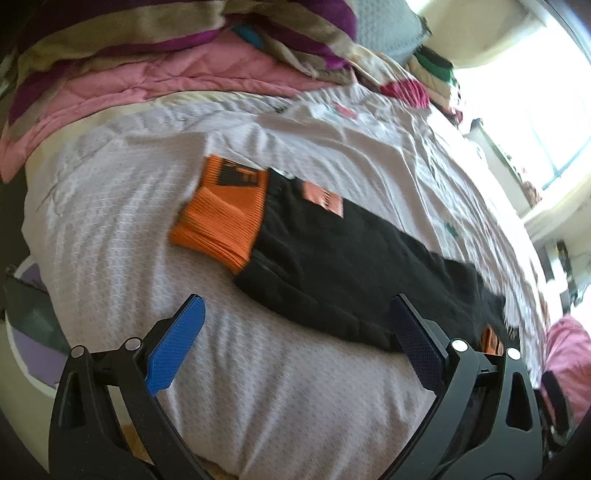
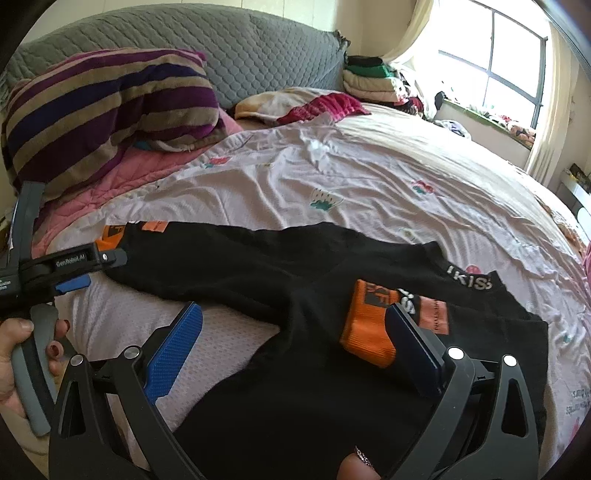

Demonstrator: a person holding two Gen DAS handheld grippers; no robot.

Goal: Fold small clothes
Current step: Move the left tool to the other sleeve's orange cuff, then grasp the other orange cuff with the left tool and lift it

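A black garment (image 1: 354, 266) with orange ribbed cuffs lies stretched across the middle of the frame on a pale lilac bedsheet (image 1: 122, 221). One orange cuff (image 1: 221, 214) sits left of centre; a second (image 1: 491, 341) peeks out at lower right behind the gripper finger. The left gripper (image 1: 295, 343) fills the bottom, jaws spread wide with nothing between them, its right blue pad just overlapping the garment's near edge. A pink quilt (image 1: 147, 81) and striped blanket (image 1: 177, 29) pile along the upper left. A bright window (image 1: 546, 110) glares at upper right.
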